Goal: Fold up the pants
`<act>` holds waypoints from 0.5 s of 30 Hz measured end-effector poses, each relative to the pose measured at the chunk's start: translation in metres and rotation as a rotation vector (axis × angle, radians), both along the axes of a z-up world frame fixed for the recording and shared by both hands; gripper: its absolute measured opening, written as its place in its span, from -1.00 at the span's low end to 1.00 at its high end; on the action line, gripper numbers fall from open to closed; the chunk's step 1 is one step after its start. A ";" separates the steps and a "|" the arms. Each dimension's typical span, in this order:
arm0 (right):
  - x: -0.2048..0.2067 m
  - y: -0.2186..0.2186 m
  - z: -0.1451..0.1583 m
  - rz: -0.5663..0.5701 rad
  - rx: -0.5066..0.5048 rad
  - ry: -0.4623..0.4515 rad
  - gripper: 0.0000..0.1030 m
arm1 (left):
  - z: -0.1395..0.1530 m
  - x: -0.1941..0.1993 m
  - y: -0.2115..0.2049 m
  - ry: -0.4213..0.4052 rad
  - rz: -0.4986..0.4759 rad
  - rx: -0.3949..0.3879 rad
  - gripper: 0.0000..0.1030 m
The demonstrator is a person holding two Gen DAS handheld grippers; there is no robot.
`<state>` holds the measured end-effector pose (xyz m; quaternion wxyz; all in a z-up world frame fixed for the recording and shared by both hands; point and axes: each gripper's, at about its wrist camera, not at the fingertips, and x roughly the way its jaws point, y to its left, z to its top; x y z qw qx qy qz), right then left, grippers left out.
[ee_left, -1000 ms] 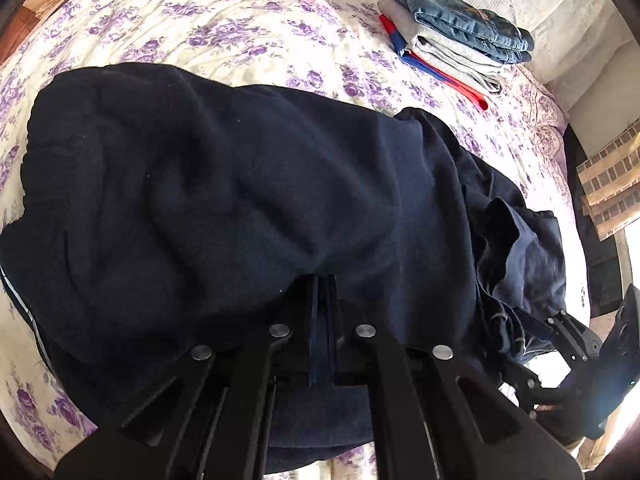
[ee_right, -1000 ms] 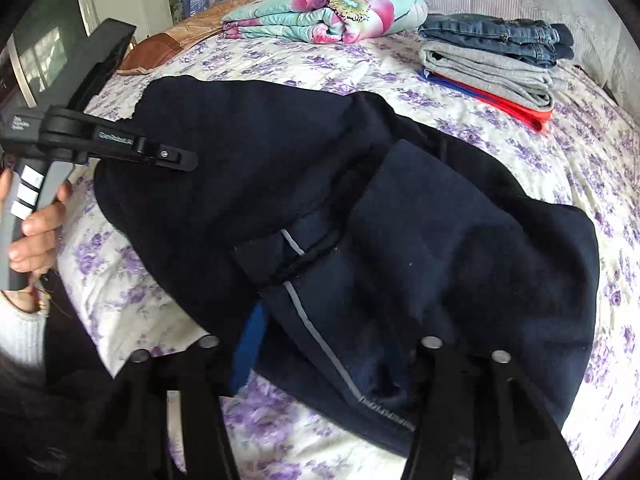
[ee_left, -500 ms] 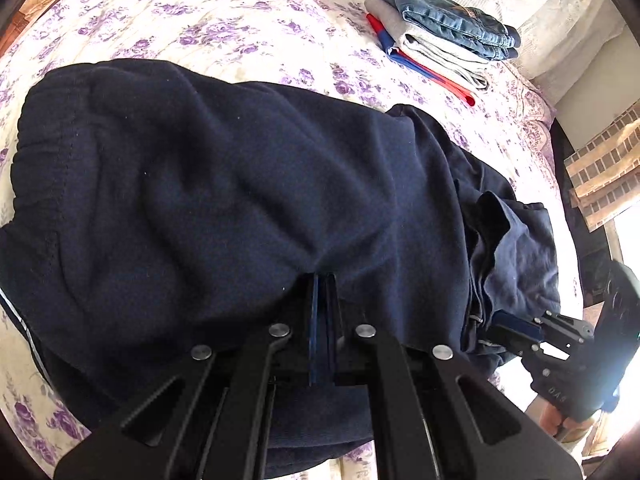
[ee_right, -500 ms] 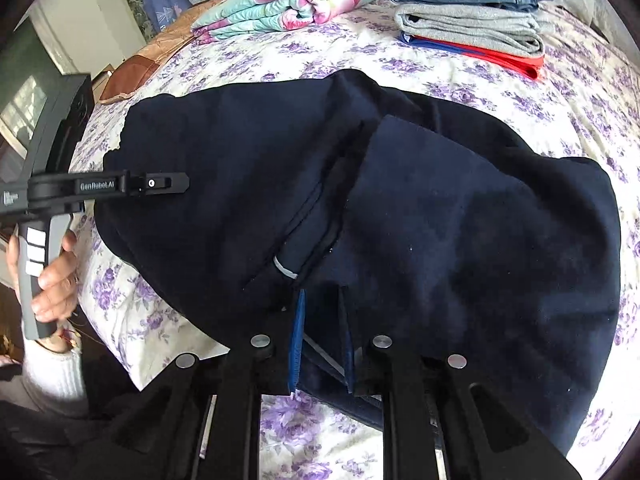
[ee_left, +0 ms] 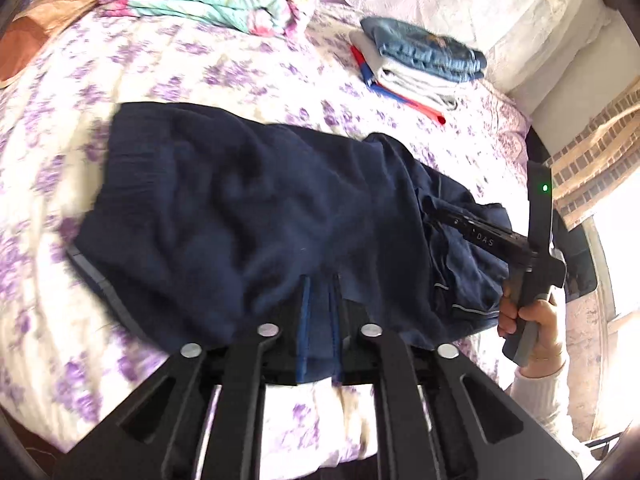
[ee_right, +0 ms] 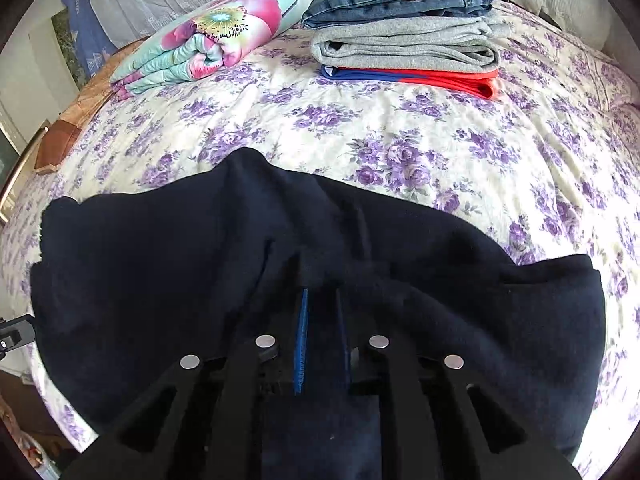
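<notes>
Gripping the navy pants' (ee_left: 248,216) near edge, both tongs (ee_left: 319,312) (ee_right: 322,320) overhang bedspread (ee_right: 400,140).

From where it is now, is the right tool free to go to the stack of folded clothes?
Probably not yet. The right tool is shut on the navy pants, so it would drag them. Otherwise only bare floral bedspread lies before the stack of folded clothes.

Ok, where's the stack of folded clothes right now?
The stack of folded clothes sits at the far side of the bed, upper right in both views, right of the floral blanket, beyond the navy pants.
</notes>
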<state>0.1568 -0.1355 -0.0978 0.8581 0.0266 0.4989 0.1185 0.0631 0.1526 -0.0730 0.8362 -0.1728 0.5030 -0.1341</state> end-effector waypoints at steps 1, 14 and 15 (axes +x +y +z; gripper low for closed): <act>-0.007 -0.003 0.008 -0.001 0.069 0.003 -0.68 | 0.004 -0.007 0.013 -0.004 0.032 -0.009 -0.25; -0.113 -0.034 0.049 0.018 0.257 -0.173 -0.21 | -0.029 -0.025 0.091 0.066 0.267 -0.275 0.71; -0.117 -0.036 0.047 0.014 0.262 -0.173 -0.21 | -0.038 -0.021 0.083 0.093 0.252 -0.281 0.71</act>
